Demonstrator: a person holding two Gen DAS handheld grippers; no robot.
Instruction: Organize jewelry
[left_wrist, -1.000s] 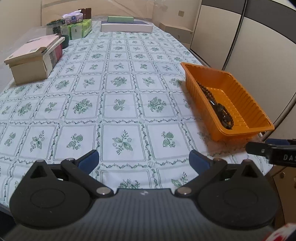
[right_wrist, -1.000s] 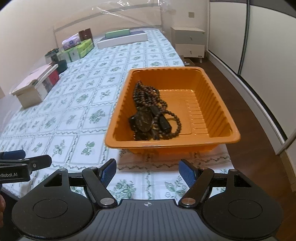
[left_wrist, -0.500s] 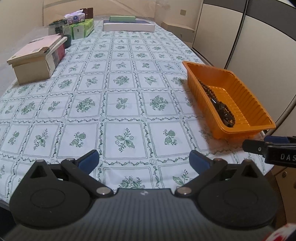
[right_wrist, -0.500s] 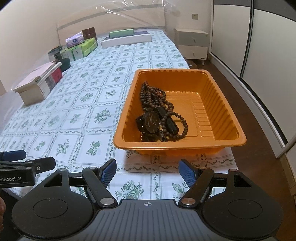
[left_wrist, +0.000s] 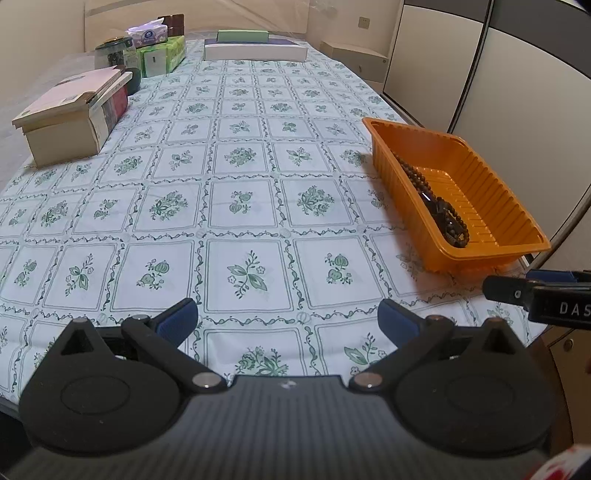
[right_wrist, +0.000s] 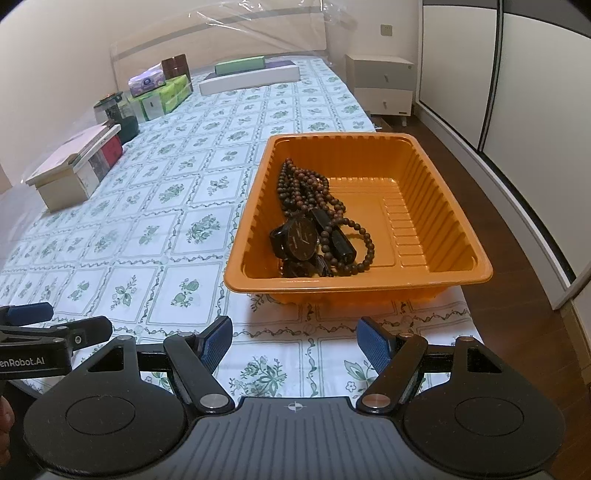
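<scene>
On the bed's near right corner: the orange tray (right_wrist: 448, 206) sits on the flowered cloth (left_wrist: 240, 177), holding a heap of dark jewelry.
Jewelry: the brown bead strand (right_wrist: 306, 188) lies coiled along the tray's left side, tangled with the black watch (right_wrist: 301, 236) — all of it inside the tray, none on the cloth that I can see.
Right gripper (right_wrist: 294, 341): blue pads spread wide, nothing between them, held just short of the tray's near rim.
Left gripper (left_wrist: 287, 321): also spread and empty, over bare cloth, well to the left of the tray.
Just changed: across the last second the right gripper's view of the tray goes from close and low to slightly higher and farther — the gripper has backed away a little, and the pile itself has not shifted.
Against the earlier frame, left side: the camera has lifted slightly, so the tray (left_wrist: 480, 184) and beads (left_wrist: 419, 181) sit a touch lower and farther right in view; the jaws are as wide as they were.
Meaning for the task: with both grippers empty and every piece gathered in the tray, this fits either jewelry already put away or a tangled pile waiting to be sorted.
Bystanders: the cream box (left_wrist: 62, 122) and tissue packs (left_wrist: 162, 55) stand far off at the left edge.
</scene>
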